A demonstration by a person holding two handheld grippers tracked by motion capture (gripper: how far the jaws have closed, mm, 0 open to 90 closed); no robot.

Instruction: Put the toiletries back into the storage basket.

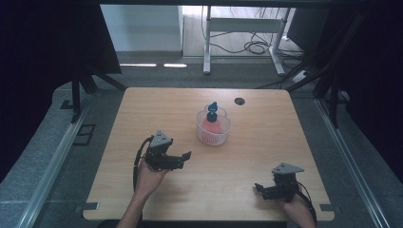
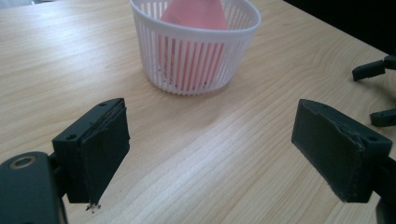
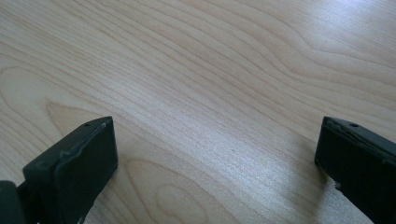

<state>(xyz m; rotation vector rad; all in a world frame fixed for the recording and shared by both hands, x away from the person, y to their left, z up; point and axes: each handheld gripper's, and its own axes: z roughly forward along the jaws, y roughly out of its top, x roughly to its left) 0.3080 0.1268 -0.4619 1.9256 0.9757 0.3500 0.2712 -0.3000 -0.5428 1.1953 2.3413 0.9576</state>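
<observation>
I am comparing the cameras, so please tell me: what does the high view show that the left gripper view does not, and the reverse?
High view: the blue pump top of the pink bottle, the round hole in the table, the floor cables, and the person's hands.
Left gripper view: the basket's slats up close and the left hand-held gripper with its jaws wide apart.
Both: the white basket, the pink bottle inside it, and the wooden table.
</observation>
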